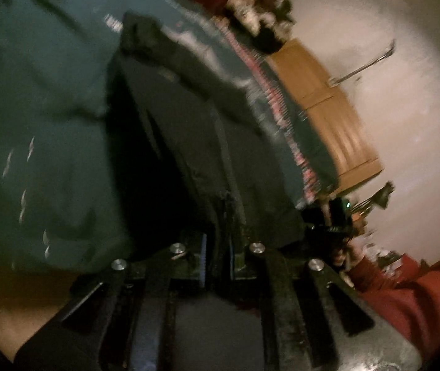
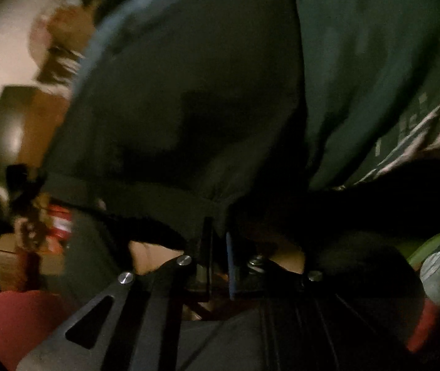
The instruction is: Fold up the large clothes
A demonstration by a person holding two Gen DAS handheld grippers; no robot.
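While you hold the dark green garment (image 1: pixel 50 99) up off the surface, it fills most of both views, hanging ahead of and above each pair of tongs. Your left tongs (image 1: pixel 220 247) are pressed together on a dark edge of the cloth; from the pinch the fabric rises straight away from the tips, with the green body spreading to their left and a strip of pink and white patterned trim (image 1: pixel 269 99) running up along their right. Your right tongs (image 2: pixel 218 247) are likewise clamped on a hemmed edge of the same garment (image 2: pixel 189 92), which balloons upward from the tips as a dark rounded fold. To the right of that fold the green cloth carries a pale printed pattern (image 2: pixel 430 126).

Both pictures are blurred, so finer folds cannot be told.

Beyond the garment, to the right of your left tongs, a wooden cabinet (image 1: pixel 322 99) stands against a pale wall (image 1: pixel 405 108), and a red sleeve (image 1: pixel 405 293) shows at the lower right. To the left of your right tongs there is a brown box (image 2: pixel 25 123), with red cloth (image 2: pixel 13 318) low at the left edge.
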